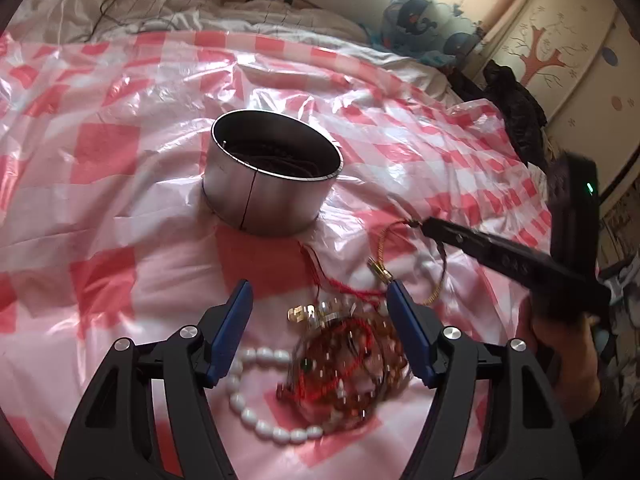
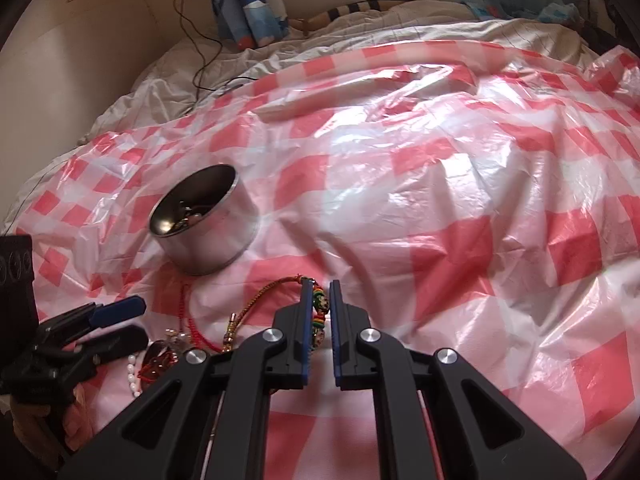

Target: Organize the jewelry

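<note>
A round metal tin (image 1: 272,184) stands on the red-checked plastic sheet with some dark jewelry inside; it also shows in the right wrist view (image 2: 208,226). My left gripper (image 1: 320,292) is open above a pile of jewelry: a white bead bracelet (image 1: 256,416), a red-brown beaded tangle (image 1: 344,368) and a red cord (image 1: 340,284). My right gripper (image 2: 321,284) is shut on a woven gold-brown bracelet (image 2: 264,300) with coloured beads and holds it just above the sheet, right of the pile. The same bracelet (image 1: 384,252) hangs from the right fingertips (image 1: 430,225) in the left wrist view.
The plastic sheet (image 2: 440,200) covers a bed with rumpled white bedding (image 1: 160,8). Pillows (image 1: 432,20) lie at the far side. A black cable (image 2: 200,48) runs across the bedding. A wardrobe (image 1: 560,48) stands to the right.
</note>
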Available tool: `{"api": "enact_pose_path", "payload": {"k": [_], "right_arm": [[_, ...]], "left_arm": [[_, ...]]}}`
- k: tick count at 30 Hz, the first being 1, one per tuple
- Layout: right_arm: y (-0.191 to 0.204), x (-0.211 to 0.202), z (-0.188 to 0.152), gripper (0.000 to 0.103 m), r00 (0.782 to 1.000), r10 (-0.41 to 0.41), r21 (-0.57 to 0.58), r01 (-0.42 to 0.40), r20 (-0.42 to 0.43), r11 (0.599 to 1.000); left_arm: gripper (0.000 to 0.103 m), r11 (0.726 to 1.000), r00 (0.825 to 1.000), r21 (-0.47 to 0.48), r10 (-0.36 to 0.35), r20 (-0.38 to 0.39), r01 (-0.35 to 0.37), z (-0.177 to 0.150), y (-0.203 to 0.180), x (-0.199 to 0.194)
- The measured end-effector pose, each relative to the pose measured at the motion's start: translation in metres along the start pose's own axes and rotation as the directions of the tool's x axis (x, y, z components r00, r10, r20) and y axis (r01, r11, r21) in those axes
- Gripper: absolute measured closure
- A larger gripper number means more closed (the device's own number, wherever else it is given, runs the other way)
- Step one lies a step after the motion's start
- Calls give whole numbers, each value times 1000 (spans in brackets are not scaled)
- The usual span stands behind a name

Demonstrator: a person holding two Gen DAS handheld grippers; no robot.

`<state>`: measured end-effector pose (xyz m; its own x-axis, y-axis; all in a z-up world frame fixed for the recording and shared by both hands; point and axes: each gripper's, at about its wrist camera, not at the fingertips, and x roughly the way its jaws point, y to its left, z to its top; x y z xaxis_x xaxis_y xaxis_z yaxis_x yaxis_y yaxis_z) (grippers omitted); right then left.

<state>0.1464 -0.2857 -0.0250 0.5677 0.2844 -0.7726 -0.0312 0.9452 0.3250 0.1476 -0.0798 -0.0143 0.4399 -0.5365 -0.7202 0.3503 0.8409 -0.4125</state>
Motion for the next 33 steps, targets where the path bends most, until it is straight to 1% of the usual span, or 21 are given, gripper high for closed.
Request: {"api": "enact_pose_path", "payload": {"k": [1,4,8,9,10,12,13,14,16,18,20,22,23,25,26,27,29,30,33], "right_arm": [[-2,1,0,94,1000,-1,8,1,-4,1000],[-4,3,0,94,1000,-3,14,3,-13,1000],[-2,7,-2,94,1000,-3,7,3,-28,1000],[-1,8,-2,94,1000,-3,5,3,-30,1000],[-1,8,-2,94,1000,-4,4,4,-31,1000],[-1,9,-2,94,999,-5,5,6,-33,1000],[-1,10,-3,94,999,-6,6,6,-34,1000],[-1,10,-3,94,999,-7,7,7,-36,1000],[-1,11,-4,94,999,-9,8,10,-44,1000],[-1,12,-5,94,999,-10,8,11,-47,1000],[-2,13,-5,93,998,-13,10,14,-55,1000],[-4,15,-6,78,997,-17,18,18,-70,1000],[-3,17,-7,66,997,-14,11,15,-81,1000],[2,20,-8,66,996,-25,-13,24,-85,1000],[3,20,-9,69,996,-23,-19,21,-84,1000],[3,19,-9,80,996,-16,-17,14,-85,1000],[2,18,-9,94,997,-7,-13,6,-82,1000],[2,17,-9,96,997,-4,-14,3,-76,1000],[5,6,-6,96,999,7,-18,-8,-31,1000]], "left_arm": [[37,1000,1000,2,4,-21,-4,5,-1,8],[37,996,997,53,69,-28,-68,8,-12,23],[38,977,987,141,158,12,-158,4,-29,32],[43,971,984,159,176,21,-177,3,-31,32],[46,965,981,180,189,28,-191,2,-34,33],[60,956,978,206,206,36,-209,0,-36,32],[64,952,977,221,210,39,-213,0,-38,33],[70,950,978,235,205,36,-208,-1,-40,33],[77,948,979,245,200,33,-202,-2,-40,34],[91,947,980,255,197,27,-198,-3,-41,34],[99,950,981,247,190,28,-191,-3,-39,32],[99,965,987,207,158,19,-159,0,-33,28],[99,971,989,190,145,18,-146,0,-30,26],[99,985,995,141,98,24,-101,5,-21,19],[99,989,996,122,84,34,-88,7,-17,13],[99,990,996,114,78,42,-82,9,-16,9],[99,992,995,102,69,65,-75,13,-14,-2],[99,992,995,99,70,74,-77,14,-13,-6],[99,993,993,88,73,90,-81,17,-8,-14]]}}
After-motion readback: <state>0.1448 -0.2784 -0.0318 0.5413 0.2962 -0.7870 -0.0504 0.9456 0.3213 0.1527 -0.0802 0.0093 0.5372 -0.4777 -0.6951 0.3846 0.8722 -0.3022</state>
